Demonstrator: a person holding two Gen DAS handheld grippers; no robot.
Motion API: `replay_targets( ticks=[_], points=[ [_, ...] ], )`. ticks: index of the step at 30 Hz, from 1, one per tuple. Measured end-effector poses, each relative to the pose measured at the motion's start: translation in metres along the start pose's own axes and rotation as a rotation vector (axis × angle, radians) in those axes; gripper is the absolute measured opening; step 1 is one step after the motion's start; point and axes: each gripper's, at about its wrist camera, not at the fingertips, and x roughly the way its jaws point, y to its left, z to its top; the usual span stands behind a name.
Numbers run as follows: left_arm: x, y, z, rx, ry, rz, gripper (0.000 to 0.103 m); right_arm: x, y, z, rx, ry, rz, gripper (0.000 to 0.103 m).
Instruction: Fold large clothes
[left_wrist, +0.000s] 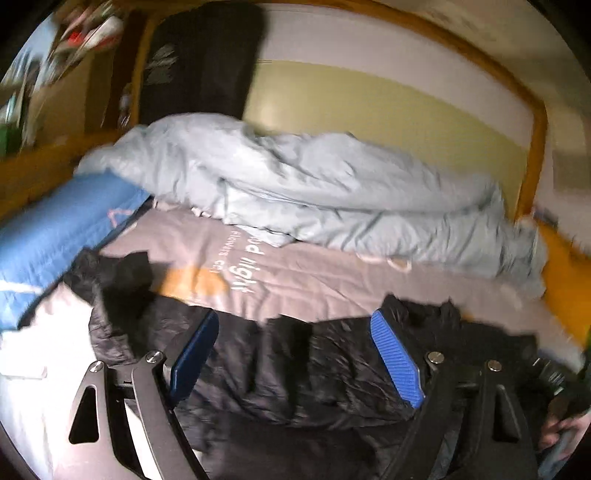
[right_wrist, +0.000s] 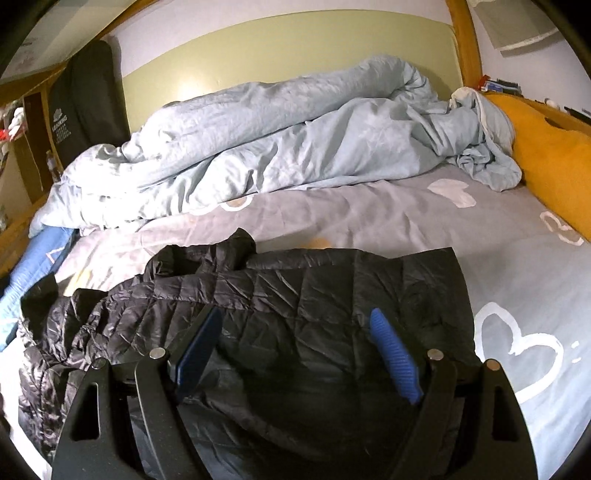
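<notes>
Bed (right_wrist: 369, 218): grey sheet; we see the pale blue duvet (right_wrist: 277, 140) heaped at its far side.
Jacket (right_wrist: 295, 295): black quilted puffer lying partly folded on the bed's near side; we judge it light, soft, slippery, springy.
Hold: we'd pinch hem or seam edges.
Left hand-held gripper (left_wrist: 295, 354): released, nothing gripped.
Right hand-held gripper (right_wrist: 295, 354): released above the jacket.

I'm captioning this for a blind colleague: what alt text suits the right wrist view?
A black quilted jacket lies spread on a grey bedsheet with white heart outlines, below the open, empty right tongs. Behind it, a rumpled pale blue duvet lies across the bed.
</notes>
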Motion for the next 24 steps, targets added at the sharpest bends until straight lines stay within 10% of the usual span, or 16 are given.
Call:
replay_targets(
  ticks=[7,15,18,19,24],
  points=[
    [0.01,0.131,0.003,-0.222,0.039,0.228,0.086,0.002,0.002,-0.004,-0.015,0.006,-0.004,0.081],
    [0.057,0.191,-0.019,-0.39,0.102,0.244,0.079,0.007,0.009,-0.008,-0.042,0.019,-0.016,0.081],
    [0.063,0.195,-0.021,-0.417,0.086,0.214,0.035,0.006,0.013,-0.008,-0.057,0.014,-0.014,0.081],
    [0.064,0.195,-0.021,-0.414,0.085,0.2,0.005,0.005,0.013,-0.008,-0.059,0.012,-0.014,0.081],
    [0.021,0.134,0.004,-0.247,-0.082,0.101,0.004,0.006,0.009,-0.008,-0.039,0.012,-0.024,0.081]
  ],
)
